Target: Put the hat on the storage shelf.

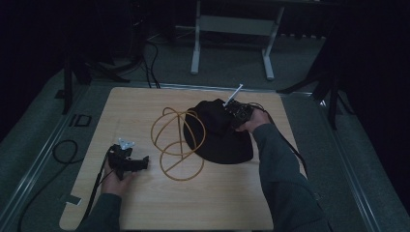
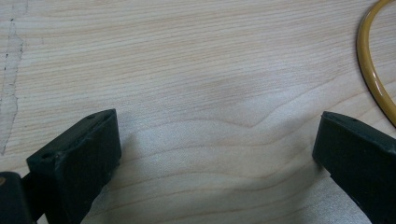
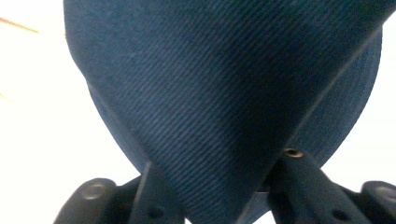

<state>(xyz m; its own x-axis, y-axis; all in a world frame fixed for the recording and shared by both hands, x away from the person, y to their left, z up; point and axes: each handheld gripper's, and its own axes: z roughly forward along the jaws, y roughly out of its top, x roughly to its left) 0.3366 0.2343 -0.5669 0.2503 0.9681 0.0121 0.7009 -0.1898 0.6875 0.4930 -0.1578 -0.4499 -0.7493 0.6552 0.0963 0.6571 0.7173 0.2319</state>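
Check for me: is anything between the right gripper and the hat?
Nothing visible. The right gripper already has the dark hat bunched between its jaws, fabric pinched with no gap. The wire stand sits beside the hat, on the left gripper's side.

Matt dark twill cloth hat (image 3: 224,93), glossy yellow wire frame (image 1: 176,145), smooth pale wood-grain table (image 2: 187,70).

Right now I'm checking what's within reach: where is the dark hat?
In the high view the dark hat lies right of centre on the wooden table, beside the yellow wire frame, with the right gripper pinching its crown.
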